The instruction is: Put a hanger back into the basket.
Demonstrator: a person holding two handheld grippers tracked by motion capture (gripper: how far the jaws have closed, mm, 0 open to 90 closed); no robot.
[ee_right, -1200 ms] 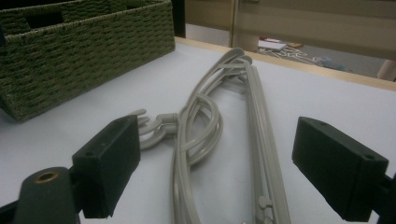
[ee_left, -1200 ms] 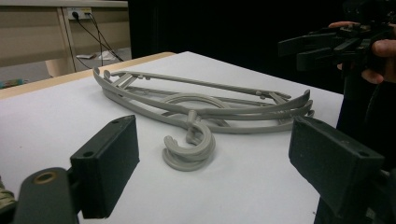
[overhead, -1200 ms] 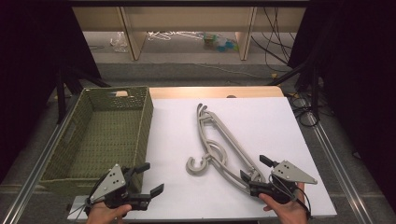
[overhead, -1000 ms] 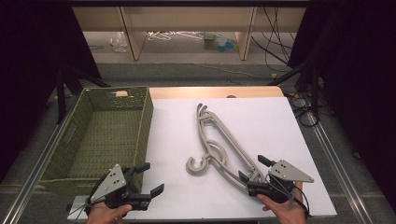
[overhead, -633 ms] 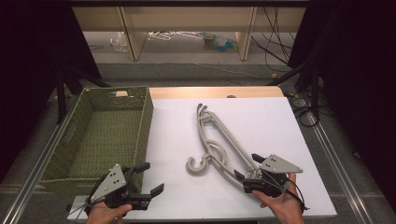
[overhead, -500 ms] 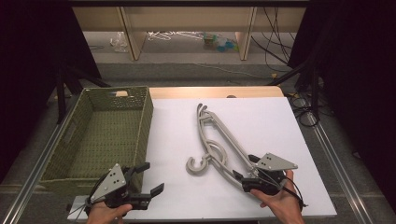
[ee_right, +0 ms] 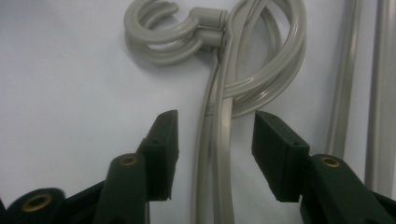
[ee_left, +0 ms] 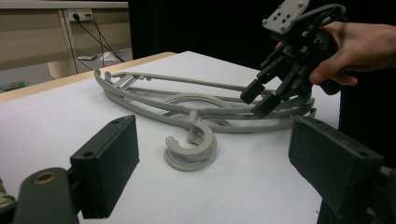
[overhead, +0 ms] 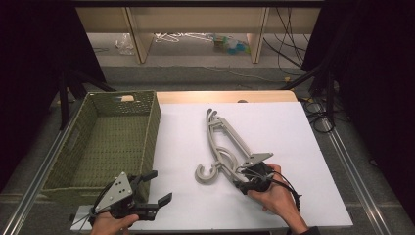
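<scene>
Here we are at the white worktop (overhead: 293,127), and the grey hangers (overhead: 230,147) lie stacked flat near its middle, hooks curling toward seven o'clock, arms fanning up toward twelve. Flat and nested like that, the stack gives only thin edges to grab, which looks like the reason the right gripper (overhead: 247,177) comes in low at the lower arm, at about five o'clock from the hooks. From the right gripper view, the bundled arm (ee_right: 217,158) runs straight up between the two black fingers (ee_right: 163,140), with bare white showing on either side of it. So the fingers are roughly half open, they have just been closing, the arm sits between them, and the pads do not press on it yet.

Over at seven o'clock on the worktop, the left gripper (overhead: 147,193) waits, its fingers (ee_left: 107,168) spread wide with nothing between them, pointed toward the hooks (ee_left: 191,149). The green woven basket (overhead: 73,161) stands at nine o'clock, open-topped and just beside the worktop's left edge, likely where the hangers are bound.
</scene>
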